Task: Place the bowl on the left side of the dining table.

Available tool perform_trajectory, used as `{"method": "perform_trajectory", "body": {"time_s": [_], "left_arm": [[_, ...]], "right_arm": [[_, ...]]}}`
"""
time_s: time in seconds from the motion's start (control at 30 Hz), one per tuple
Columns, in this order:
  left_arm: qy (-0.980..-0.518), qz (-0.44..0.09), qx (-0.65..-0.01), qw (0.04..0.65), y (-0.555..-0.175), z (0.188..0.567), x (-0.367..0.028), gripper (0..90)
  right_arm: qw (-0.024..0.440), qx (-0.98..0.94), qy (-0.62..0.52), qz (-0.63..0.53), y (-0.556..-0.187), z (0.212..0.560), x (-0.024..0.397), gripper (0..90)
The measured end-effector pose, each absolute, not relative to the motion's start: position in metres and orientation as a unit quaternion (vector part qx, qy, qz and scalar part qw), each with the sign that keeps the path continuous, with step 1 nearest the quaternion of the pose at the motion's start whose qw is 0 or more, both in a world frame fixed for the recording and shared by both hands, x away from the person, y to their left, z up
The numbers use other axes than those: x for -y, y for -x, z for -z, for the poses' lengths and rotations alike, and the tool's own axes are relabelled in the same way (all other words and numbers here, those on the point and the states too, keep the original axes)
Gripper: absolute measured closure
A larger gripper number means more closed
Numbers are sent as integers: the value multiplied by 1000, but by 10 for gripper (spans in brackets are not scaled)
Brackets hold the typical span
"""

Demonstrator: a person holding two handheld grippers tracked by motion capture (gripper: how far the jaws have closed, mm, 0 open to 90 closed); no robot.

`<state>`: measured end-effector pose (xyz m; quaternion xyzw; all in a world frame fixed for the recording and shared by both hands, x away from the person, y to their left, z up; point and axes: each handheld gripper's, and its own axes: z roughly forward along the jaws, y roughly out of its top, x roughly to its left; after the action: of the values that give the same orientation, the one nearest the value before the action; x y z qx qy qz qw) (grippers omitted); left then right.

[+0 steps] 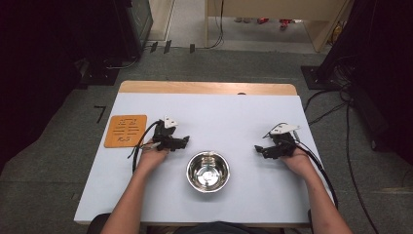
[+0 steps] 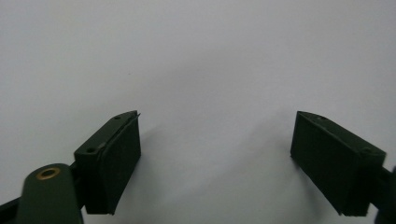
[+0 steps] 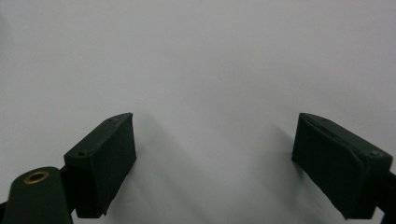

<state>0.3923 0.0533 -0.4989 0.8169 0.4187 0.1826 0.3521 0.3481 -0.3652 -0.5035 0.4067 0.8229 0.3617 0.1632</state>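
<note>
Left gripper (image 1: 185,142): fingers apart, empty, left of bowl (image 1: 208,171).
Right gripper (image 1: 257,148): fingers apart, empty.
Risk: smooth steel rim may slip; bowl near bench (image 1: 234,112) front edge.

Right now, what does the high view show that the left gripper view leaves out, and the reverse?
The high view alone takes in the steel bowl standing between the two hands, the orange mat at the table's left edge, the right gripper and the floor cables. The left gripper view alone gives a close look at the left gripper pads, set wide apart with nothing between them. Both show the white table and the left gripper.
</note>
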Motion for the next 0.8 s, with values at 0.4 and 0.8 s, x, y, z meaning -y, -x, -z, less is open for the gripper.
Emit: {"method": "perform_trajectory", "body": {"time_s": [0.4, 0.8], "left_arm": [[-816, -185, -421, 350, -392, 499, -52, 125], [-815, -182, -425, 350, -392, 499, -52, 117]], "right_arm": [[163, -823, -407, -362, -348, 504, 365, 130], [163, -823, -407, -362, -348, 503, 365, 130]]}}
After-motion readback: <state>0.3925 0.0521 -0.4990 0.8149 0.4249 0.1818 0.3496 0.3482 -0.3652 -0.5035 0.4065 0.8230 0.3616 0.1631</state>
